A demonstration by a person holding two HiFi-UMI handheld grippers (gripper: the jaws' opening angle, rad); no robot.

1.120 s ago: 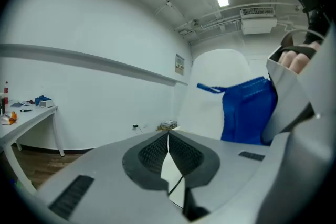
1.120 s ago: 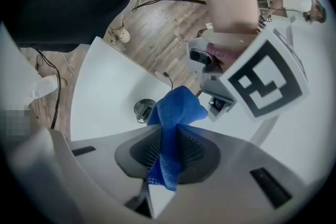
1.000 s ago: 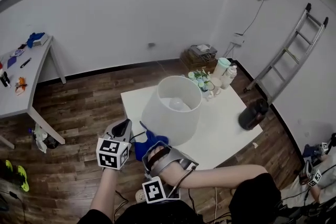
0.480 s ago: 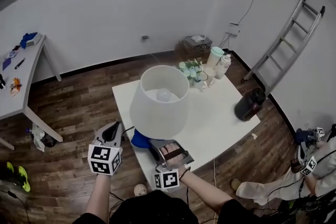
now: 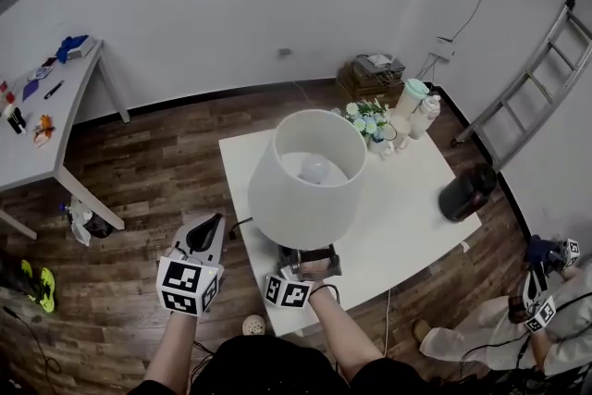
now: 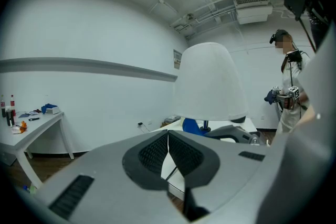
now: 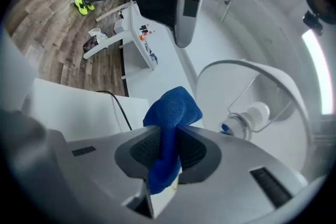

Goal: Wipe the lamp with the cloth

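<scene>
Moved: right gripper (image 5: 306, 256) now sits farther under the lamp (image 5: 310, 176) rim than before; cloth (image 7: 173, 113) gone from the head view
Right jaws: clamped on the blue cloth; aimed up inside the shade near the bulb (image 7: 252, 115)
Left gripper (image 5: 209, 227): jaws together, empty, beside the table (image 5: 407, 199)
Surface: white table; lamp toward its near side
Room: wood floor (image 5: 157, 171); ladder (image 5: 527, 97) at right

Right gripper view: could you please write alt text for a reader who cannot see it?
The right gripper is shut on a blue cloth, which bunches up between its jaws. Beyond it, the white lampshade is seen from below, its bulb visible inside, above a white table.
</scene>
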